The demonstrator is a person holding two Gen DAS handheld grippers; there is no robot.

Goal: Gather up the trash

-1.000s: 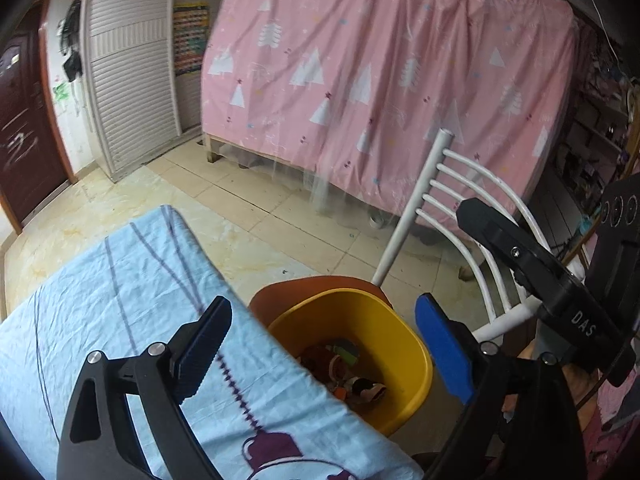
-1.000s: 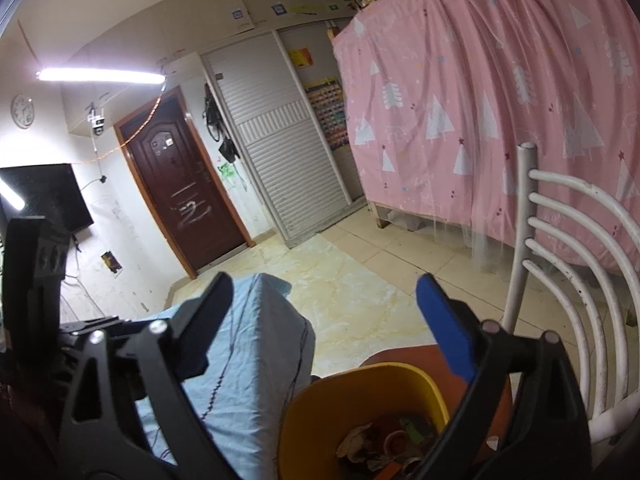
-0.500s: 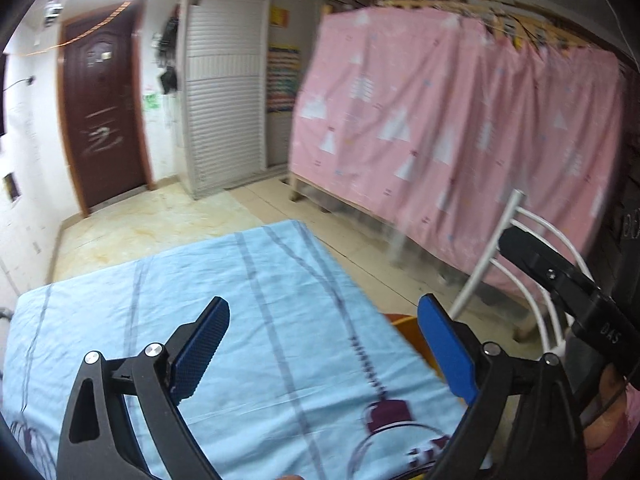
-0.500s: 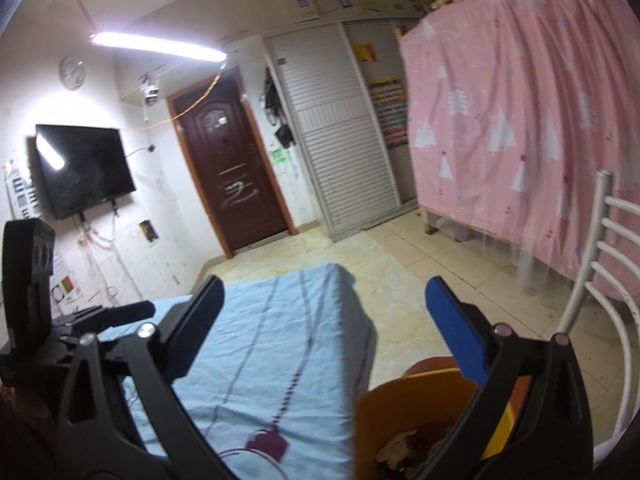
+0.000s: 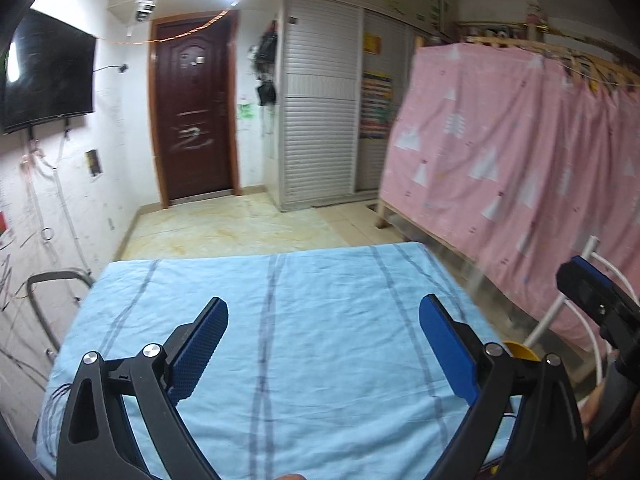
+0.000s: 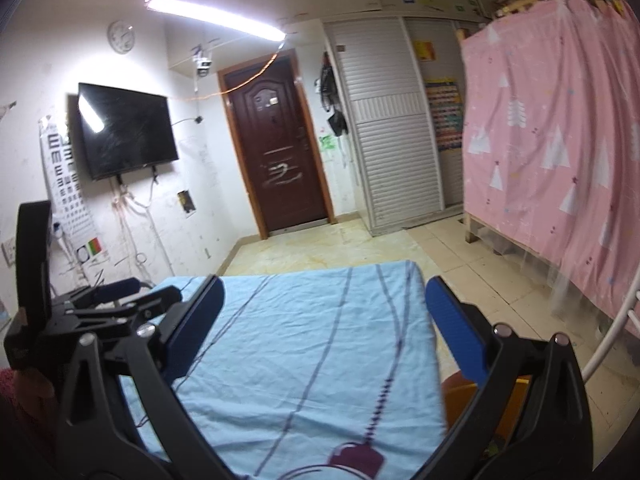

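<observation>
Both views have swung up off the yellow plastic trash bin [image 5: 516,350] toward the far wall, so only its rim peeks in at lower right of the left view. Left gripper [image 5: 323,334] and right gripper [image 6: 324,312] hover over the light-blue striped cloth-covered bench [image 5: 320,320], jaws spread and empty. No trash shows on the cloth; reaching back blind could knock the bin. A dark brown door [image 5: 192,116] and pink curtain [image 5: 520,160] fill the upper frame.
</observation>
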